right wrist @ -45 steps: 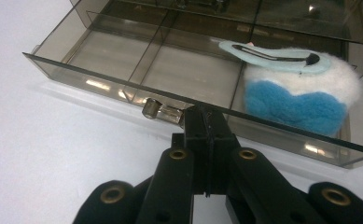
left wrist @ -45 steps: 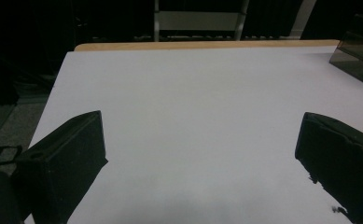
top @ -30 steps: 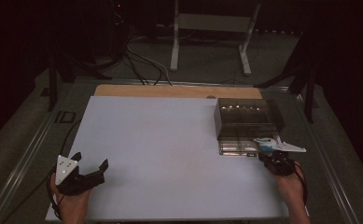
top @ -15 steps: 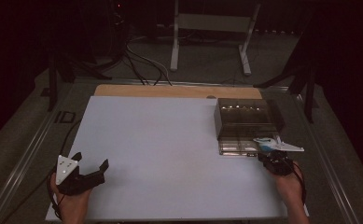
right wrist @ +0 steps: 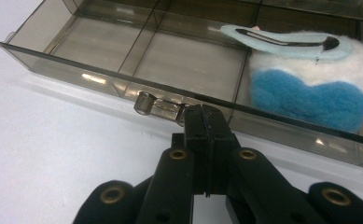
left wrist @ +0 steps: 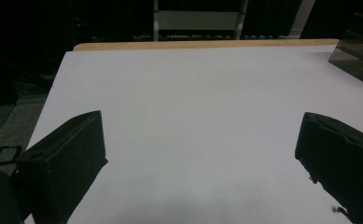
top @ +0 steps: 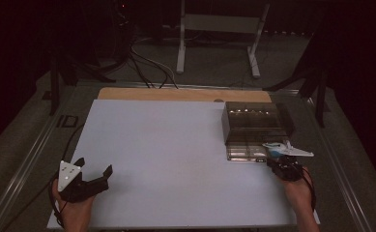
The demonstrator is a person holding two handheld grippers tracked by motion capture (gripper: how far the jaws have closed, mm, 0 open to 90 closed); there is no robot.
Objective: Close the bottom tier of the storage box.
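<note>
A smoky clear organizer box (top: 253, 121) stands at the table's right, its bottom drawer (right wrist: 100, 70) pulled out toward me. A blue-and-white felt hair clip (right wrist: 310, 88) lies in the drawer's right compartment; the other compartments look empty. My right gripper (right wrist: 206, 112) is shut, its tips against the right end of the small metal drawer handle (right wrist: 158, 106), and I see nothing between the jaws. From above, that right gripper (top: 276, 163) sits at the drawer's front right corner. My left gripper (top: 94, 166) rests open near the table's front left, with bare white table between its fingers (left wrist: 67, 154).
The white tabletop (top: 176, 145) has a wooden strip (top: 176, 94) along its far edge. Cables and a metal stand (top: 219, 29) are on the dark floor beyond. A person's hands hold both grippers at the near edge.
</note>
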